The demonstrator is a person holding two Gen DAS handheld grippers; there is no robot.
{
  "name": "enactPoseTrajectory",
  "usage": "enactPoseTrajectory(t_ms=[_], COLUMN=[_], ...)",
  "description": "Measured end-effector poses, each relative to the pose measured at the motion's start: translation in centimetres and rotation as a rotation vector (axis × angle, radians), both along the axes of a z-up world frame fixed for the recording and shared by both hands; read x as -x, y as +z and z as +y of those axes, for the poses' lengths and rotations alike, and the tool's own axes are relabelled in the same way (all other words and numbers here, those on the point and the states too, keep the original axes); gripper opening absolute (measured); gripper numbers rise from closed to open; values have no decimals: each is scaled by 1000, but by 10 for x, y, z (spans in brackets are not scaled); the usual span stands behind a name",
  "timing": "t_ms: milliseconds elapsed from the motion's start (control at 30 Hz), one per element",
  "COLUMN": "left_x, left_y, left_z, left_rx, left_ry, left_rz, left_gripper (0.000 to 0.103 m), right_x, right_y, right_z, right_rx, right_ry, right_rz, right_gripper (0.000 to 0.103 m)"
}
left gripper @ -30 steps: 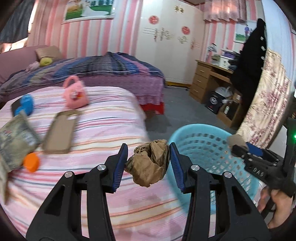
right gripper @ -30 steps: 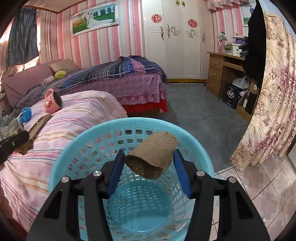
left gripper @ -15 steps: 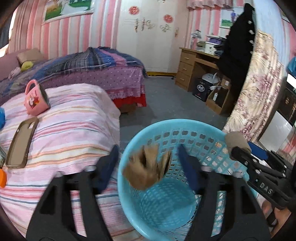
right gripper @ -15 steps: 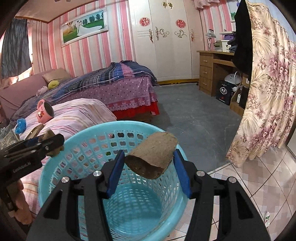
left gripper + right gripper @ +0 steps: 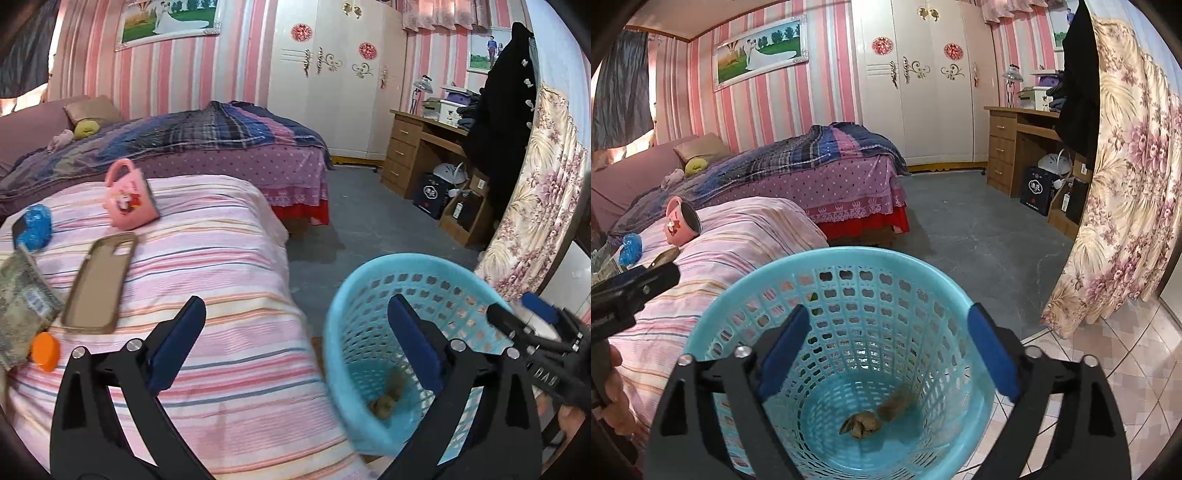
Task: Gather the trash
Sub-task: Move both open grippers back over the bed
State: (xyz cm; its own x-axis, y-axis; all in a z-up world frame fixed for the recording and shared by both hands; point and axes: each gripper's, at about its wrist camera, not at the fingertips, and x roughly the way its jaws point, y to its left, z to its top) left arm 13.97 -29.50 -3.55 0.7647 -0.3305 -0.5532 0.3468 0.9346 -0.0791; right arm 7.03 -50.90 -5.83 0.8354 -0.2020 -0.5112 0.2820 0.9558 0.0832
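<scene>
A light blue mesh basket (image 5: 849, 258) (image 5: 369, 280) stands on the floor beside the striped bed. Two brown crumpled paper pieces lie at its bottom: a paper ball (image 5: 860, 424) and a paper tube (image 5: 895, 404), seen as brown lumps (image 5: 389, 397) in the left wrist view. My right gripper (image 5: 886, 350) hangs over the basket mouth, its jaws opening, nothing between them. My left gripper (image 5: 295, 343) is over the bed edge and the basket rim, jaws opening and empty.
On the striped bed (image 5: 221, 236) lie a pink mug (image 5: 129, 195), a brown phone case (image 5: 98, 280), an orange cap (image 5: 46, 350), a blue object (image 5: 35, 225) and a printed packet (image 5: 22, 314). A floral curtain (image 5: 1126, 184) hangs right; a wooden desk (image 5: 1019, 147) stands behind.
Both grippers opened and let go of their brown paper pieces, which dropped into the basket. The left gripper swung right over the basket and came back leftward toward the bed.
</scene>
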Motion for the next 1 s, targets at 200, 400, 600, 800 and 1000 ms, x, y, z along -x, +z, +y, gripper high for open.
enactPoseTrajectory(t_ms=[200, 400, 600, 800, 1000], left_x=[13, 27, 35, 37, 38], left_y=[3, 13, 21, 21, 5], left_z=[38, 86, 147, 204, 252], left_rx=[-17, -40, -44, -96, -88], left_ry=[61, 127, 214, 292, 353], left_rz=[-16, -41, -41, -54, -23], left_gripper=[97, 97, 97, 97, 97], right_x=[1, 5, 0, -9, -23], right_y=[5, 13, 19, 22, 18], right_z=[13, 32, 63, 92, 126], right_rx=[-2, -46, -27, -25, 22], right_ry=[-7, -11, 3, 29, 64], right_rz=[-1, -34, -44, -34, 0], right_gripper=[89, 92, 96, 96, 96])
